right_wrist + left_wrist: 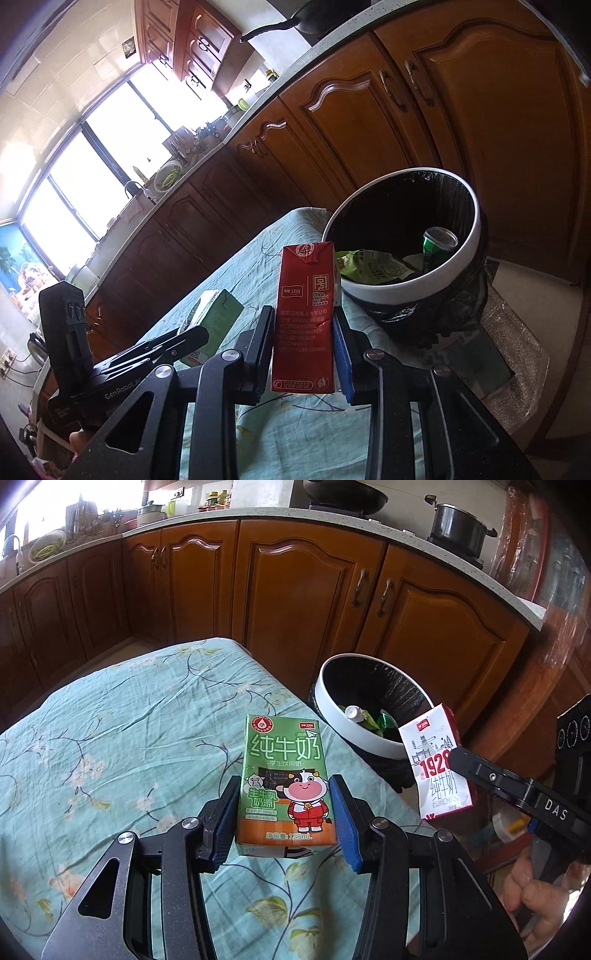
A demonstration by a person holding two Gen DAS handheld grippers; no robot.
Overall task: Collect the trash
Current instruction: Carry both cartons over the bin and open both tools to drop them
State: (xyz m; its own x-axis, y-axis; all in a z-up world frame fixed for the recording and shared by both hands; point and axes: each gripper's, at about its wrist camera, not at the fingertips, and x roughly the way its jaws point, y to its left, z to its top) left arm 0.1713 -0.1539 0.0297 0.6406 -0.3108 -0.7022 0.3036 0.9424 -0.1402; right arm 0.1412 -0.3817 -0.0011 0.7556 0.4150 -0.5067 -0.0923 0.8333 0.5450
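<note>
My left gripper (286,788) is shut on a green milk carton (284,782) with a cartoon cow, held above the table. It also shows in the right wrist view (214,314), gripped by the left gripper (199,332). My right gripper (301,323) is shut on a red and white milk carton (306,317), held upright; the carton shows in the left wrist view (437,764) past the table's right edge. The trash bin (332,705) (476,236), white-rimmed with a black liner, stands beyond both cartons and holds wrappers and a green cup (437,242).
The table carries a light blue floral cloth (129,731) (280,435). Brown kitchen cabinets (295,590) run behind under a counter with a black pot (458,526) and a wok. A mat (513,339) lies on the floor under the bin.
</note>
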